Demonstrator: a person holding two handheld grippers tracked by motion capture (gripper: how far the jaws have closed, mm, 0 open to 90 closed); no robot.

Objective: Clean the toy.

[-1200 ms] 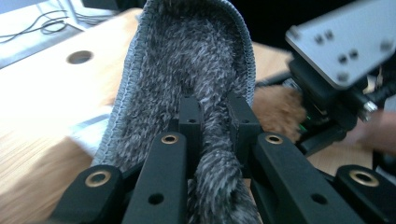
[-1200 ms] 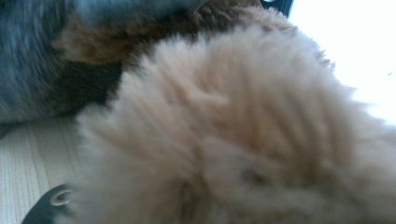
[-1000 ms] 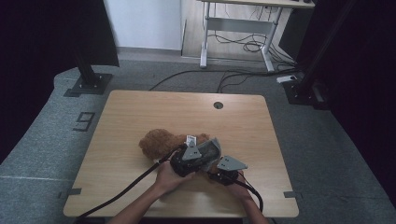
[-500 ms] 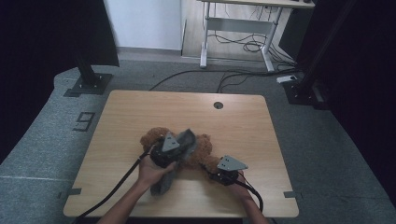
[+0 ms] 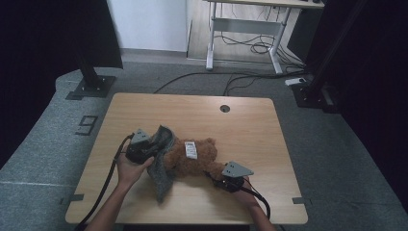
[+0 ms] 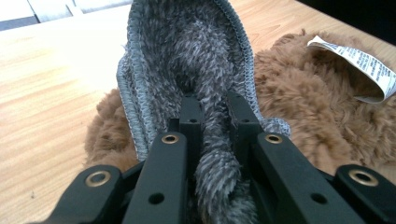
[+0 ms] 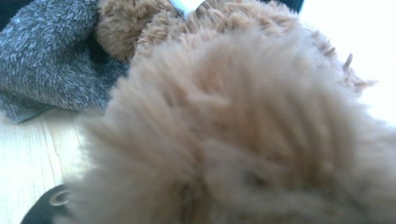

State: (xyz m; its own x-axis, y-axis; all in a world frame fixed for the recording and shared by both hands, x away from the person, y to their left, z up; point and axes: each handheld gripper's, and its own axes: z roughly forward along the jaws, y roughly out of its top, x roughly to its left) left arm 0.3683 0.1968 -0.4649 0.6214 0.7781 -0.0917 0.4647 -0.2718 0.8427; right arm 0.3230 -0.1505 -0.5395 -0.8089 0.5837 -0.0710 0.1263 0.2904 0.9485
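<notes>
Beside table's bare far half, teddy.

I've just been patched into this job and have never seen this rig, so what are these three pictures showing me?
A person works at a wooden table with a hand-held two-jaw tool in each hand. The high view looks down from above; the other two ride on the tools. A brown plush toy with a white label lies on the table. The left gripper is shut on a grey fuzzy fabric piece, which drapes beside the toy. The right gripper is pressed into the toy's fur; its jaws are shut, apparently gripping it.
</notes>
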